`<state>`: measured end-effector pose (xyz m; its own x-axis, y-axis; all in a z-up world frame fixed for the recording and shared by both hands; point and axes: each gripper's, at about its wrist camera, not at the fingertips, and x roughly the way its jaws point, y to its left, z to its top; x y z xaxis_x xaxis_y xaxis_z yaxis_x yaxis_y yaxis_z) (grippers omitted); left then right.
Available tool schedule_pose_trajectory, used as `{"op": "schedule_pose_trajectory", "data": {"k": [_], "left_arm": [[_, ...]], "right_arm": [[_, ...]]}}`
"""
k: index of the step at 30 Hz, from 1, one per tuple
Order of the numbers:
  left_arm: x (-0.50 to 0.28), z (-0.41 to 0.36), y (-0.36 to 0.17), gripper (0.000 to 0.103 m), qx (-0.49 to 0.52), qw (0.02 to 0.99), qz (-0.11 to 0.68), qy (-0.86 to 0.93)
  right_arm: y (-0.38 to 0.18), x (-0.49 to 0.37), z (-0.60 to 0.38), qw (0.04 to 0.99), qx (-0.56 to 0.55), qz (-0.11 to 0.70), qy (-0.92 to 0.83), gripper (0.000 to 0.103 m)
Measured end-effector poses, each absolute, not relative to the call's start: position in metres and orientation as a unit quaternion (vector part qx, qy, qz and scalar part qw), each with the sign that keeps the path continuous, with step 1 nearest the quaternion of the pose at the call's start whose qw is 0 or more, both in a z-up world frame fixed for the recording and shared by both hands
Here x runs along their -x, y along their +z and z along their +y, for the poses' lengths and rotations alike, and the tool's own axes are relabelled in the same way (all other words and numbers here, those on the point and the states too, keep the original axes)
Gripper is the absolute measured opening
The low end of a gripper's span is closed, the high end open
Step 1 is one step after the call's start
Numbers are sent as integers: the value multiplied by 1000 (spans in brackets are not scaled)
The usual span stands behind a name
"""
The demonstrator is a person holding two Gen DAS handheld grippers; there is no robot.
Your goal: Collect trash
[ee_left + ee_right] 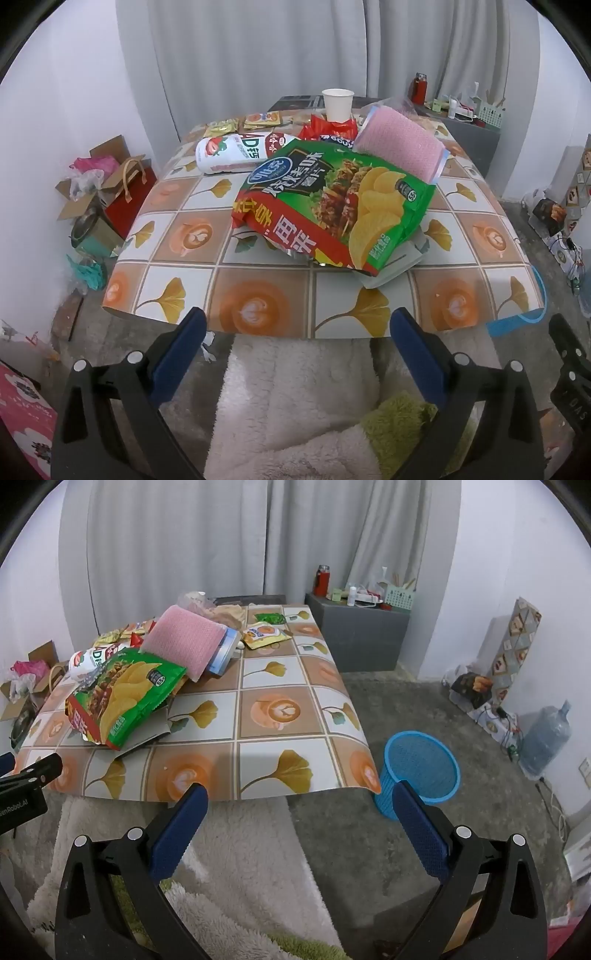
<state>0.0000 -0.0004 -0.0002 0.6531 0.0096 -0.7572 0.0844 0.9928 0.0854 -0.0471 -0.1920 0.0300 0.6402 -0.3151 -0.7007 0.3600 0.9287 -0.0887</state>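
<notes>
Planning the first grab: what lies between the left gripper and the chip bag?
Only bare tablecloth; left wrist view shows nothing between the open left gripper and chip bag.

The near part of the table [258,771] is bare, so a hand can slide in there, but at eleven o'clock a chip bag [125,698] and pink pack [184,642] block the way.
</notes>
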Motion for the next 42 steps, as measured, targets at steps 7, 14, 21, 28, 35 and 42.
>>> {"op": "schedule_pose_trajectory", "data": {"k": [7,14,21,28,35,42], "left_arm": [[3,-4,0,98,-56,909,413,-16],[0,3,0,97,-52,906,419,-21],[1,4,0,97,-51,906,420,-20],[0,4,0,97,-51,906,420,-20],[0,4,0,97,-52,906,420,-20],[0,3,-1,97,-52,906,420,-19]], "right_arm": [[32,47,-190,906,-29,380,-186,95],[33,50,-190,906,-30,378,-186,95],[34,51,-189,906,-30,378,-186,95],[32,49,-189,907,-30,378,-186,95],[32,49,-190,907,-31,377,-186,95],[31,48,-190,907,-32,377,-186,95]]}}
